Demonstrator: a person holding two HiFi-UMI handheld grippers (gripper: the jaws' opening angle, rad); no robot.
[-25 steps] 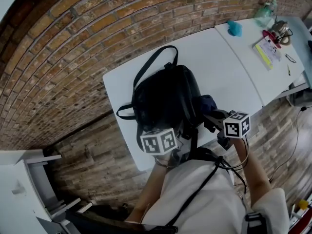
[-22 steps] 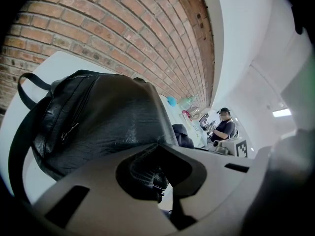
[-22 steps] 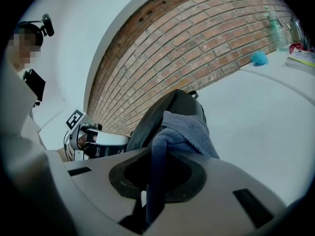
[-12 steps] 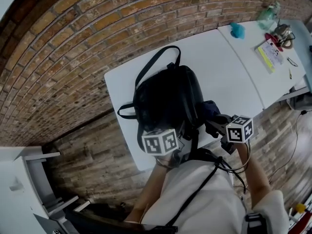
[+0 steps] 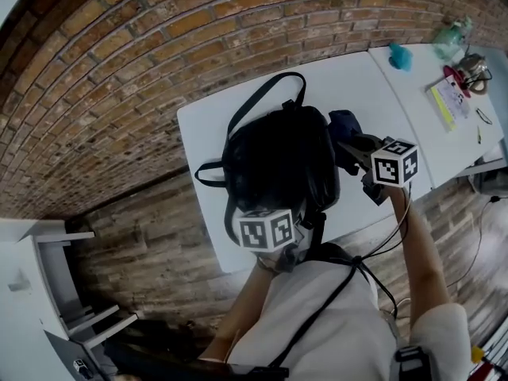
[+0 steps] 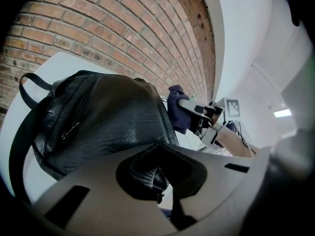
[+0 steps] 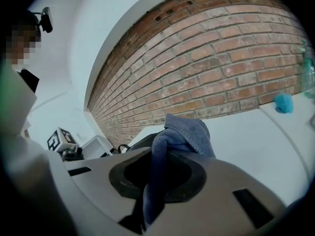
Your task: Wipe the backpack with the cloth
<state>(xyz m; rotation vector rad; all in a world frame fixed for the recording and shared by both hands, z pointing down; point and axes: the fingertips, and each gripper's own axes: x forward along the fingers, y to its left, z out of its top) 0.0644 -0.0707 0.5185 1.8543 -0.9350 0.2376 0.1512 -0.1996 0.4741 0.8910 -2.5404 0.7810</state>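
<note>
The backpack [image 5: 278, 161] is lying mid-frame on the table [image 5: 206, 133], the left gripper [image 6: 156, 173] clamping its lower edge, the right gripper [image 5: 350, 144] holding the cloth [image 5: 343, 123] just right of it.

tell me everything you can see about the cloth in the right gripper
The cloth is dark blue with a fine, towel-like nap. It is soft and bunched into thick folds. The right gripper has its jaws shut on it: a bundle bulges out past them and a tail hangs back between them. It is held over the white table, by the far right edge of the black backpack in the head view. Whether it touches the backpack cannot be told.
</note>
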